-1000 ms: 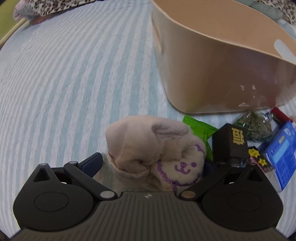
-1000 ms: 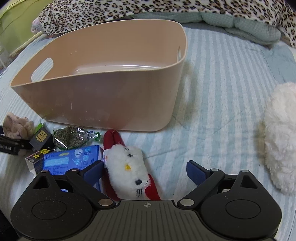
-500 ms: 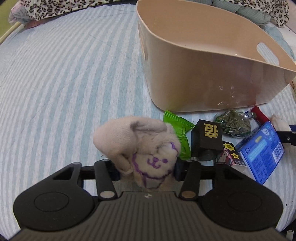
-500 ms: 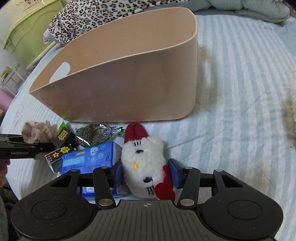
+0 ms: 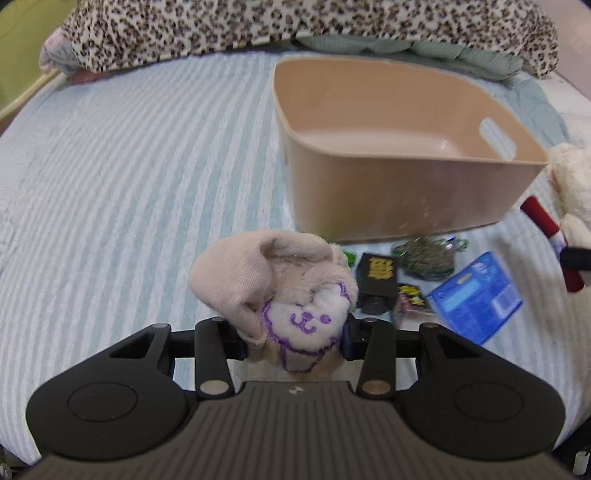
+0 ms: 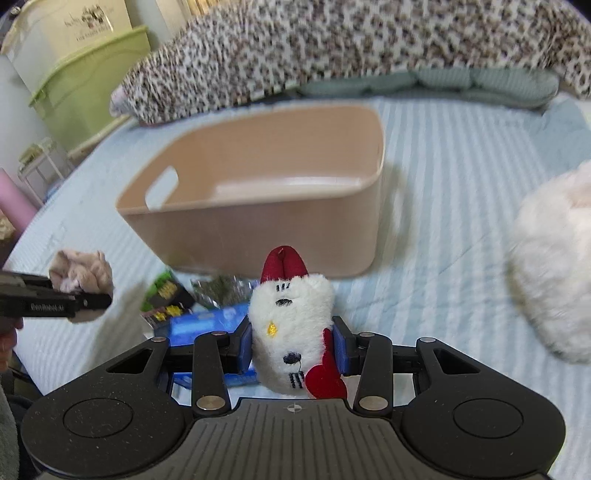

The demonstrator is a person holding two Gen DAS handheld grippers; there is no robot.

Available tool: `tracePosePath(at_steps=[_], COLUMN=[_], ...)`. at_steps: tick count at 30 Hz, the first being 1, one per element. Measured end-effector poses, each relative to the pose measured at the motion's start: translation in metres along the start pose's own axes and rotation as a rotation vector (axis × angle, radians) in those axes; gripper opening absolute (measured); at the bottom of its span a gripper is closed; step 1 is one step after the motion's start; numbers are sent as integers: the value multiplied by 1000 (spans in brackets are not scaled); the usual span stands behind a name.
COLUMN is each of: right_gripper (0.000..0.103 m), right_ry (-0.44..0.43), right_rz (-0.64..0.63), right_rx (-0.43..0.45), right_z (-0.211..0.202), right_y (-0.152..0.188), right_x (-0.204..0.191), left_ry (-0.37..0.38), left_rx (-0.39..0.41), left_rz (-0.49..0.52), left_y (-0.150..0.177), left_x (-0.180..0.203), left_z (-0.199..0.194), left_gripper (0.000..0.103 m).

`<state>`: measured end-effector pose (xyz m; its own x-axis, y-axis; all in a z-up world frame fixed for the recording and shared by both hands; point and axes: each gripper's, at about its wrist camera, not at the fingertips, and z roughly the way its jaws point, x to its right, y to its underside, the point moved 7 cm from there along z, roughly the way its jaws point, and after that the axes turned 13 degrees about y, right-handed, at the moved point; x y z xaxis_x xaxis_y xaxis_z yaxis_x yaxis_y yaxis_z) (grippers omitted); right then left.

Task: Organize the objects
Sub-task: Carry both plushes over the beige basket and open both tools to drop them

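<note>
My left gripper [image 5: 293, 338] is shut on a beige plush bunny [image 5: 273, 280] with a purple stitched face, held above the striped bed. My right gripper [image 6: 293, 350] is shut on a white plush cat [image 6: 291, 325] with a red bow and red heart, also lifted. A tan plastic basket [image 5: 406, 184] stands ahead, empty inside; it also shows in the right wrist view [image 6: 258, 206]. The left gripper and bunny [image 6: 81, 275] appear at the left of the right wrist view.
In front of the basket lie a black box [image 5: 378, 277], a bag of green dried leaves [image 5: 424, 254], a blue packet [image 5: 476, 295] and a small starred pack [image 5: 410, 299]. A large white fluffy toy [image 6: 554, 266] lies right. A leopard blanket [image 5: 295, 26] lines the back.
Both grippers closed from open, the left on the bunny and the right on the white cat, and both have risen from the bed so the basket's inside shows.
</note>
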<state>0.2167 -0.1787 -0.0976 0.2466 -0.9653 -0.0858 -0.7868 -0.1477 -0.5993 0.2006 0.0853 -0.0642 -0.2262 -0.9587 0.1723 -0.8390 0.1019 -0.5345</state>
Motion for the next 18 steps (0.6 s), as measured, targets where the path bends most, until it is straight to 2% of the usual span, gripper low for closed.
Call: tracePosePath(at_steps=[2,9,13,18], right_gripper=[39,40,40,40], right_ry=[1,21,30,63], right_rz=[12,28,37,10], right_rx=[46,218,275,324], right_z=[-16,-61,-62,-50], right_y=[-11,-53,-77,-102], right_x=[2,5,0,-9], left_ry=[-5,7,-8,-43], left_rx=[38,174,234,254], left_rz=[16,68,90,89], left_y=[-9,-54,-84,-113], left_x=[4,33,46,52], left_z=[-1,-42,-46,-26], left_gripper=[45,45,45,45])
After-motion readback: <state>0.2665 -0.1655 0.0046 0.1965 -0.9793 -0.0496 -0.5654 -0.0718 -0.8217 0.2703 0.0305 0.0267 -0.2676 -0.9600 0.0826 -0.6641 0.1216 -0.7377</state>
